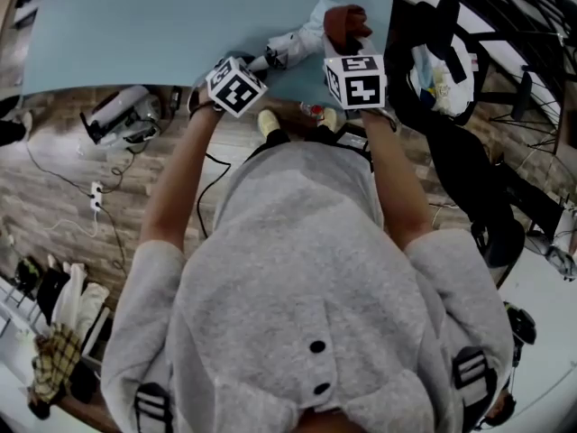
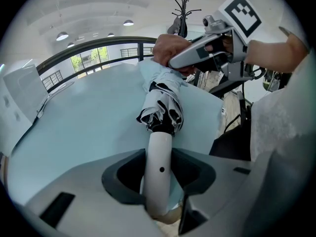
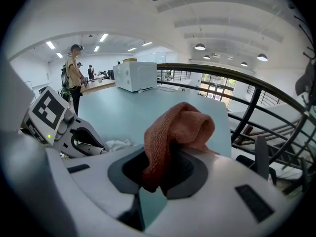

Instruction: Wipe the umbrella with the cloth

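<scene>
Clamping the umbrella (image 2: 161, 106) by its handle (image 2: 159, 169) is the left tool (image 2: 159, 181); the right tool (image 3: 158, 174) pinches the cloth (image 3: 180, 127).
</scene>
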`<state>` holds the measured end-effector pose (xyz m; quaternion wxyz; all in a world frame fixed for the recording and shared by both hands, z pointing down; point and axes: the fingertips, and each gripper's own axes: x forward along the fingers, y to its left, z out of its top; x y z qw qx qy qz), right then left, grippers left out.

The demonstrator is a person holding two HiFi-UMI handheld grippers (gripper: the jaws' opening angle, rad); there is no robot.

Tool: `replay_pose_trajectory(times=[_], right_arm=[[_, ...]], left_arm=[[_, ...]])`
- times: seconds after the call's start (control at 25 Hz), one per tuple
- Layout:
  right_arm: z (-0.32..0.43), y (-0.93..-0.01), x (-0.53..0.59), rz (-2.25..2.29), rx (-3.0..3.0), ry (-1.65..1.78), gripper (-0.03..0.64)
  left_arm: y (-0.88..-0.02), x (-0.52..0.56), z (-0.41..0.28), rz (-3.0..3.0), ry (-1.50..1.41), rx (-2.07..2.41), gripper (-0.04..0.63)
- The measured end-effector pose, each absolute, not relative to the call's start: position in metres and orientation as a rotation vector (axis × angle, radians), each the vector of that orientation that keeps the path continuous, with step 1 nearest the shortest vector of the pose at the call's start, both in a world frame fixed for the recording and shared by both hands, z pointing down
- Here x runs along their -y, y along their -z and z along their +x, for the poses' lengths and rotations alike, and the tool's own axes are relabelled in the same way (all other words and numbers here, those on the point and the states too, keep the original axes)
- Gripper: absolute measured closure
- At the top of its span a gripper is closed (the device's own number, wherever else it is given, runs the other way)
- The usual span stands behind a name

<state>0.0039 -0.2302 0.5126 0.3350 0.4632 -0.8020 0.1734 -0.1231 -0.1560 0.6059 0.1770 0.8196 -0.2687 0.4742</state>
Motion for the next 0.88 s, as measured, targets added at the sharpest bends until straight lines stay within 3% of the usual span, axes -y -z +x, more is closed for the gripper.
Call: replay_pose_trajectory(times=[0.88], right_arm=[[-0.024,-0.523,0.221,1.139,2.125,-0.518,0.538]], left_arm=[[-0.608,0.155,-0.124,2.313,-1.349,0.753,0.425]])
